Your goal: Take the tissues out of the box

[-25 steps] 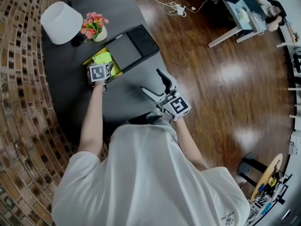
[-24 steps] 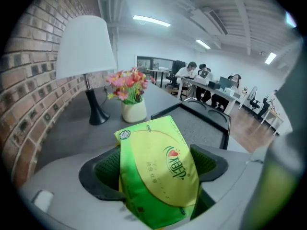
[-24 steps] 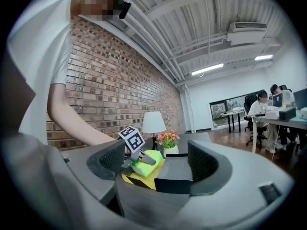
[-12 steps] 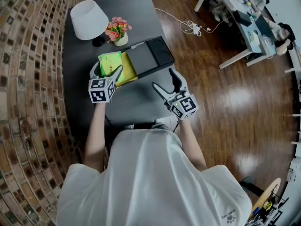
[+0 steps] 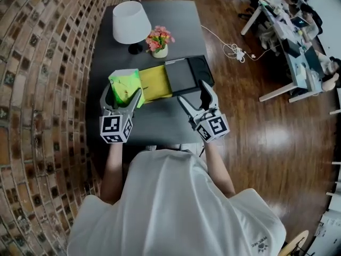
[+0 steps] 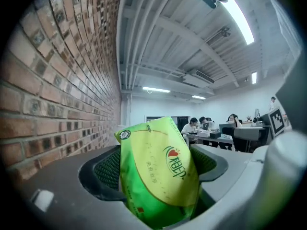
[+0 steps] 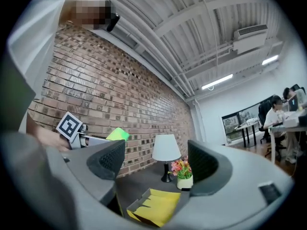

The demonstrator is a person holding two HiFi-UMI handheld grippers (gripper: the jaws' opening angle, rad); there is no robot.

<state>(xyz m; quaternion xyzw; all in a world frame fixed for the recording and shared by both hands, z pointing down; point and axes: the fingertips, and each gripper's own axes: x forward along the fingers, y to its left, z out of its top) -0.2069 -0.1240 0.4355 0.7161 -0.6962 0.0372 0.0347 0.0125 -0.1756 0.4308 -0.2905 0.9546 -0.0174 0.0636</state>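
Note:
My left gripper (image 5: 122, 96) is shut on a green tissue pack (image 5: 124, 82) and holds it in the air, just left of the open yellow box (image 5: 156, 84) on the dark table (image 5: 154, 119). In the left gripper view the pack (image 6: 158, 162) stands upright, clamped between both pads, with the room behind it. My right gripper (image 5: 196, 97) stands open and empty near the box's right side. Between its spread jaws in the right gripper view (image 7: 156, 164) lies the yellow box (image 7: 153, 207), with nothing visible inside. The green pack (image 7: 117, 134) shows at the left there.
A black tray (image 5: 191, 72) adjoins the yellow box on its right. A white lamp (image 5: 130, 21) and a small pot of flowers (image 5: 160, 40) stand at the table's far end. A brick wall (image 5: 48, 89) runs along the left; wooden floor (image 5: 266, 121) lies to the right.
My left gripper has lifted the green tissue pack up out of the yellow box and drawn it back to the left. The right gripper stayed open and moved closer to the box.

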